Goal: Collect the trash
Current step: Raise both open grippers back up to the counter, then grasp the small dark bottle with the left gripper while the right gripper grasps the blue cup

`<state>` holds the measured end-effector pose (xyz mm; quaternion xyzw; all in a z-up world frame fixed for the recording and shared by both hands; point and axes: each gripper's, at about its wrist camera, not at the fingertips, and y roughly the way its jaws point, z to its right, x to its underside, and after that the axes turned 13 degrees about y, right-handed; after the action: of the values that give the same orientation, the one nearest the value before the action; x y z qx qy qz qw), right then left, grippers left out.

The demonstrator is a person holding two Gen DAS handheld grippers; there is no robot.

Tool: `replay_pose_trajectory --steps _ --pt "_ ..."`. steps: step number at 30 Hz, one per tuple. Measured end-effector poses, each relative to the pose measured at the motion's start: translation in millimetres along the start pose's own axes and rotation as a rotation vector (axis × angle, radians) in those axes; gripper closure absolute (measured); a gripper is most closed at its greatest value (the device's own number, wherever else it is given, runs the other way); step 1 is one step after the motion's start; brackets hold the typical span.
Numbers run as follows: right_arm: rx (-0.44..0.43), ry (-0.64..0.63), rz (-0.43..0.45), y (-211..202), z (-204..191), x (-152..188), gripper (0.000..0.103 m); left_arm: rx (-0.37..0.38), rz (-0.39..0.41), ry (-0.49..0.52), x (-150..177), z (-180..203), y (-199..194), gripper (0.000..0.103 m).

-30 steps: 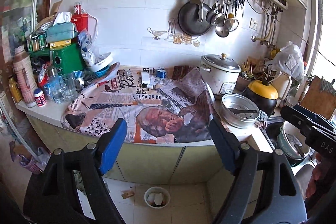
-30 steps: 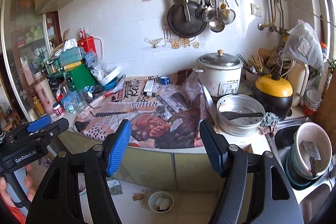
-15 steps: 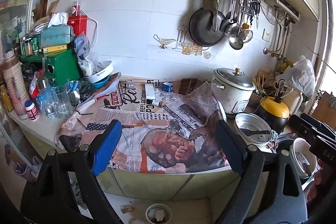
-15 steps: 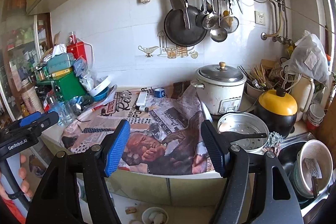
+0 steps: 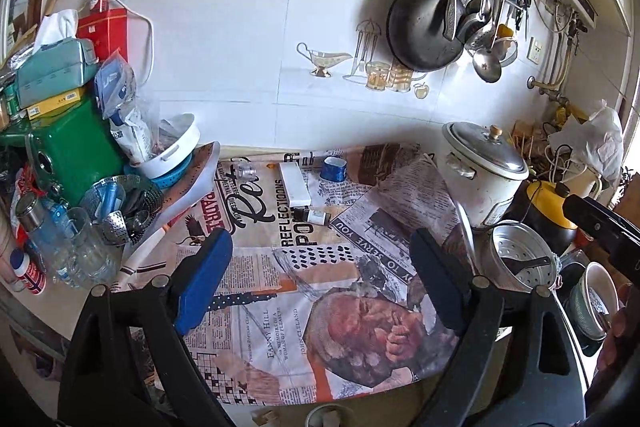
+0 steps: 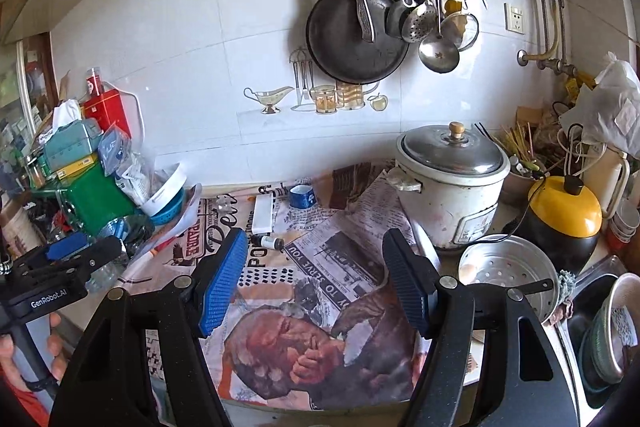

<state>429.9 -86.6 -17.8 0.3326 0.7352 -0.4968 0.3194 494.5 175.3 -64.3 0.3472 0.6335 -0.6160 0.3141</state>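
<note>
A kitchen counter is covered with newspaper sheets (image 5: pixel 304 267) (image 6: pixel 320 267). On the paper near the wall lie a white flat box (image 5: pixel 294 183) (image 6: pixel 264 213), a blue tape roll (image 5: pixel 334 169) (image 6: pixel 302 195), a small dark bottle on its side (image 5: pixel 314 215) (image 6: pixel 268 242) and a small clear cap (image 5: pixel 246 171). My left gripper (image 5: pixel 320 279) is open and empty above the front part of the paper. My right gripper (image 6: pixel 314 279) is open and empty, also above the front of the paper.
A white rice cooker (image 6: pixel 450 183) and a metal steamer pot (image 6: pixel 508 271) stand at the right, with a yellow-lidded pot (image 6: pixel 564 215) and a sink with bowls (image 6: pixel 608 327). A green box (image 5: pixel 60 155), glasses (image 5: pixel 88 247) and bags crowd the left. Pans hang on the wall (image 6: pixel 352 35).
Both grippers have moved up and forward toward the counter. The floor and cabinet fronts have dropped out of view, and the newspaper fills the lower part of both views.
</note>
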Motion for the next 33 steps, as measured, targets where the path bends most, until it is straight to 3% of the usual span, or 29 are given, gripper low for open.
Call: replay_pose_trajectory --steps 7,11,24,29,33 --pt "0.020 -0.003 -0.056 50.8 0.3 -14.7 0.037 0.053 -0.130 0.000 2.2 -7.5 78.6 0.013" --pt "0.009 -0.015 -0.097 85.7 6.3 -26.1 0.037 0.064 -0.194 -0.055 2.3 -10.0 123.4 0.013" --pt "-0.085 -0.138 -0.301 239.4 37.5 -66.0 0.037 0.005 -0.410 -0.252 -0.8 -5.9 303.6 0.014" --pt "-0.104 -0.157 -0.379 298.9 45.8 -66.7 0.036 -0.045 -0.467 -0.361 5.5 -3.8 372.2 0.031" --pt "-0.119 -0.163 -0.417 335.3 47.1 -65.5 0.036 -0.079 -0.488 -0.439 13.7 -5.9 405.1 0.044"
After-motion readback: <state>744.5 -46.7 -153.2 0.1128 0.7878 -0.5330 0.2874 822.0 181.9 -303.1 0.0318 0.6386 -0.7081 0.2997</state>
